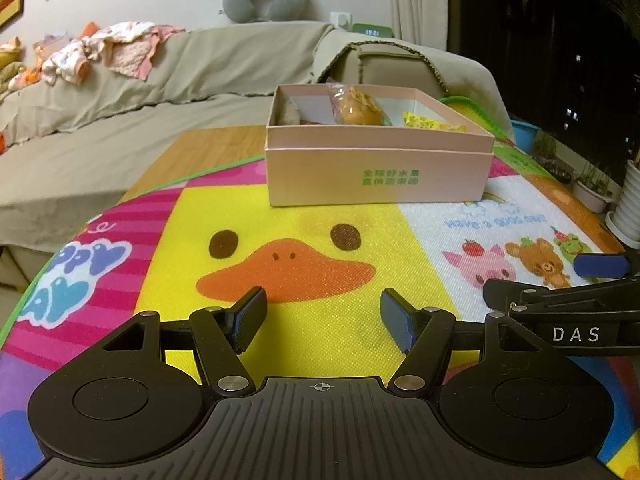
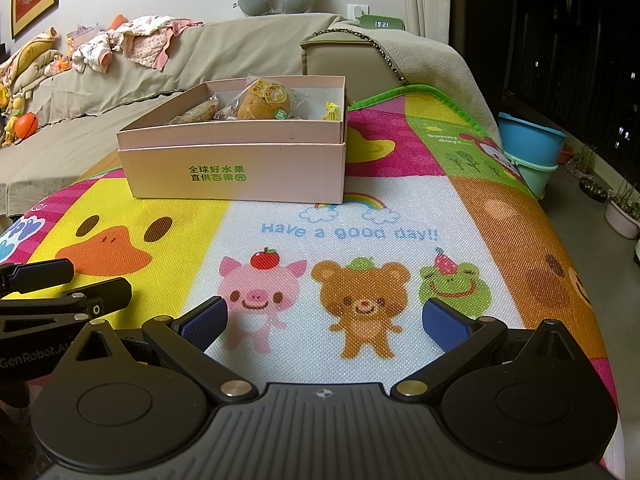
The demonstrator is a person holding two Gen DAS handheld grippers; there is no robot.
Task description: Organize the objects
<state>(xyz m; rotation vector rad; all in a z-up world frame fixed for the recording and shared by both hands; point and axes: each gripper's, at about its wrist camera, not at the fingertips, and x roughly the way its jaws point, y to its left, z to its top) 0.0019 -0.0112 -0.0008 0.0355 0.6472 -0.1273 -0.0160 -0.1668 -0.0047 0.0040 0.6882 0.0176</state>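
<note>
Both claws just hover over the cartoon mat (image 2: pixel 360 208), left gripper (image 1: pixel 323 316) and right gripper (image 2: pixel 325 322) spread wide, nothing between them. The pink box (image 2: pixel 236 168) of wrapped snacks (image 2: pixel 262 104) sits at 11 o'clock from the right one.

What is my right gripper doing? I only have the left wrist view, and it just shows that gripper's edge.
Observer: The right gripper is open above the mat, with nothing between its fingers.
Operator: Is anything past the mat's far right corner?
Observer: A blue tub sits stacked on a pale green tub; your view lacks the green one.
Operator: Can you read the clock behind the sofa arm?
Observer: Yes, the clock shows 19:21 clearly here.
</note>
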